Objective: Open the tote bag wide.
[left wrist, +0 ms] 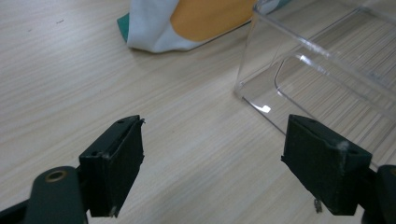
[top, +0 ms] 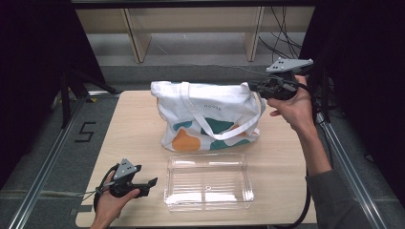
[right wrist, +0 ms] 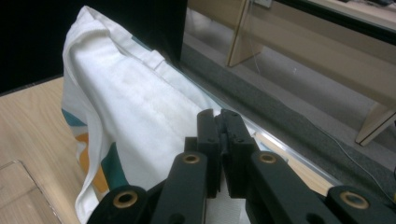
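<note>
A white tote bag (top: pixel 205 114) printed with orange and teal shapes stands upright at the middle back of the wooden table (top: pixel 136 138). My right gripper (top: pixel 252 87) is at the bag's top right corner, its jaws shut on the white fabric of the rim (right wrist: pixel 219 116). The bag's side (right wrist: pixel 126 102) falls away to the left below those jaws. In front of the bag lies a clear plastic box (top: pixel 206 156), open on top. My left gripper (top: pixel 152 183) rests open near the table's front left, beside the box. Bare table lies between its jaws (left wrist: pixel 215 128).
The box's near corner (left wrist: pixel 243 88) sits just ahead and right of the left jaws, with the bag's lower corner (left wrist: pixel 154 39) farther off. Wooden shelf legs (top: pixel 136 40) and cables (top: pixel 282 33) stand behind the table. Metal rails (top: pixel 52 152) run along both sides.
</note>
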The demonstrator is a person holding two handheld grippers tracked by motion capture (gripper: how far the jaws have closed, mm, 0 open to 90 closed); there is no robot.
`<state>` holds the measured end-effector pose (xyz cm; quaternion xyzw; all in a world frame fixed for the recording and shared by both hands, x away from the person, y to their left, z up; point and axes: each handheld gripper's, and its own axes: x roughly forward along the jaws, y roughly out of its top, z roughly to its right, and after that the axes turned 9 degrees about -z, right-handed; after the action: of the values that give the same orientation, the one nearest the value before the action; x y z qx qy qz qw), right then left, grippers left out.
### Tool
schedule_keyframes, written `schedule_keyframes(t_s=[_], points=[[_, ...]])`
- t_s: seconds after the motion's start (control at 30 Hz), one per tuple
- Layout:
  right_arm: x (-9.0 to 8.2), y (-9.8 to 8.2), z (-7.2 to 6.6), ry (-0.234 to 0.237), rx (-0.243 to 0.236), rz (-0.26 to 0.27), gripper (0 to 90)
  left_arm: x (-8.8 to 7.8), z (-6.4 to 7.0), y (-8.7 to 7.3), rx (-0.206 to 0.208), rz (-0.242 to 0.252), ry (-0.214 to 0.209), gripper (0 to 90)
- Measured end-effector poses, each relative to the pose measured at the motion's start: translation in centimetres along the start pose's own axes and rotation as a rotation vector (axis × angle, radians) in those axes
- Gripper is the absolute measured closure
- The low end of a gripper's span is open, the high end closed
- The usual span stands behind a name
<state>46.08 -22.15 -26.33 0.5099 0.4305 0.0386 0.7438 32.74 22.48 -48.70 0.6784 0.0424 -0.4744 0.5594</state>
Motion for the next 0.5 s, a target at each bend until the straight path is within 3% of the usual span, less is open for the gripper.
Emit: schedule_keyframes(t_s=[0.03,0.07,0.1,0.13,0.23,0.3,0.33,0.43,0.5], points=[[-0.2,0.0,0.0,-0.001,-0.017,0.01,87.8,-0.2,0.0,0.8,-0.02,0.035,-0.045,20.1],[-0.2,0.0,0.0,-0.001,-0.017,0.01,87.8,-0.2,0.0,0.8,-0.02,0.035,-0.045,21.2],[-0.4,0.0,-0.4,0.003,-0.013,0.021,89.0,-0.6,0.3,1.9,0.001,0.068,-0.046,22.3],[-0.5,0.0,-0.5,0.004,-0.025,0.023,89.0,-0.6,0.3,1.9,0.001,0.068,-0.046,23.5],[-0.6,-0.1,-1.0,-0.006,-0.047,0.016,89.0,-0.8,0.8,3.9,0.034,0.094,-0.071,25.5],[-0.4,-0.5,-1.4,-0.014,-0.089,0.038,89.0,-0.6,1.1,5.5,0.05,0.111,-0.09,25.7],[-0.3,-1.0,-1.8,-0.006,-0.088,0.014,89.0,-0.5,1.1,6.1,0.054,0.119,-0.098,26.3],[0.0,-2.0,-2.0,-0.01,-0.111,-0.006,89.0,-0.2,1.2,8.1,0.036,0.141,-0.145,26.5],[0.1,-2.6,-2.1,0.003,-0.105,-0.007,89.0,-0.1,1.5,9.8,0.039,0.153,-0.139,26.8]])
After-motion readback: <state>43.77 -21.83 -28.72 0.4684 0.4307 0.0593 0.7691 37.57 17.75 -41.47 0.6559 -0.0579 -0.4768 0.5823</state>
